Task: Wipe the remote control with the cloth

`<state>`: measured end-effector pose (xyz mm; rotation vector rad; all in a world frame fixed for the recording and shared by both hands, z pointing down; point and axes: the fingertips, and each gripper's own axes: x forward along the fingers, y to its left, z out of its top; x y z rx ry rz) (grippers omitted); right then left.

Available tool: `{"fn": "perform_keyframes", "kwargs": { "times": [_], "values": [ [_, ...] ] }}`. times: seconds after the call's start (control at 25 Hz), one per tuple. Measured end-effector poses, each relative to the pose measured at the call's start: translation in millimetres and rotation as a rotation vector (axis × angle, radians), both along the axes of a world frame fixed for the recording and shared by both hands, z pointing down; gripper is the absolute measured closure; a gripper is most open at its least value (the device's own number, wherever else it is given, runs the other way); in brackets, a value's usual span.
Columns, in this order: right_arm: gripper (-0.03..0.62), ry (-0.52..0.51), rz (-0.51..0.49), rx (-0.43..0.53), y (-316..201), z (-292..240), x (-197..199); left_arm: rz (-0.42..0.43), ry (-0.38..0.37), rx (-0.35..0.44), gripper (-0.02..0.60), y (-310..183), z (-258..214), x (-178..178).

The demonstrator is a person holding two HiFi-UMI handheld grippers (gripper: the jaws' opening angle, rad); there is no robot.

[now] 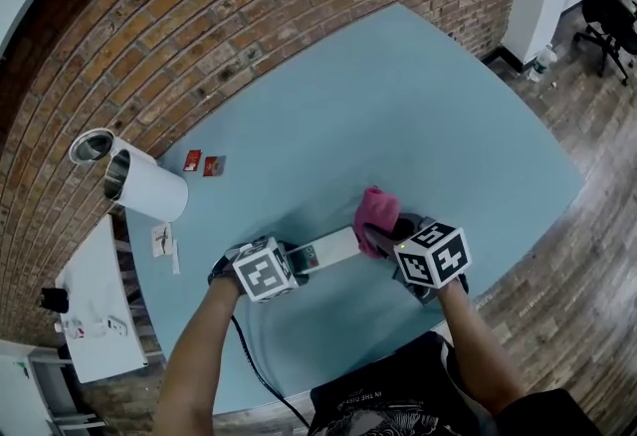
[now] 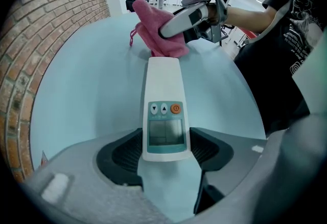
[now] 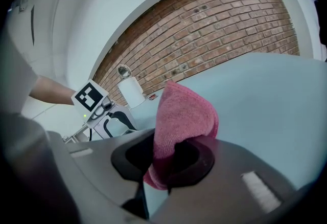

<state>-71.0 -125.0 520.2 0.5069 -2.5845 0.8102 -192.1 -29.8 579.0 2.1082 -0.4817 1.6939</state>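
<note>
Tabletop (image 1: 398, 106) stretches wide beyond remote control (image 1: 336, 247) and cloth (image 1: 376, 212).

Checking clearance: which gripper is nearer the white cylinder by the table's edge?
Left. The left gripper sits nearest the white cylinder; the right gripper is farther, beyond the remote.

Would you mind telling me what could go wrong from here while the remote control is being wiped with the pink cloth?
1. The left gripper clamps only the display end of the remote control, so pressure from the cloth at the far end might twist it out of the jaws.
2. The right gripper pinches just a fold of the cloth; dragging could pull it free.
3. Wiping toward the jaws may press the orange button.
</note>
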Motion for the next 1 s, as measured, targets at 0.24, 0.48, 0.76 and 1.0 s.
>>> {"fn": "perform_keyframes", "kwargs": {
  "times": [0.24,0.48,0.76,1.0],
  "values": [
    [0.526,0.024,-0.026,0.012,27.8,-0.1,8.2,0.006,-0.001,0.000,0.282,0.1,-4.1,1.3],
    [0.526,0.029,-0.004,0.009,48.4,1.5,14.5,0.004,0.010,0.012,0.282,-1.9,-6.8,3.1],
    [0.526,0.029,0.027,0.014,63.6,1.8,7.2,-0.014,0.022,0.003,0.285,2.6,-2.0,2.1],
    [0.526,0.033,0.037,0.024,76.7,1.8,-4.8,-0.009,0.025,-0.001,0.285,2.7,-3.9,5.4]
  ]
}}
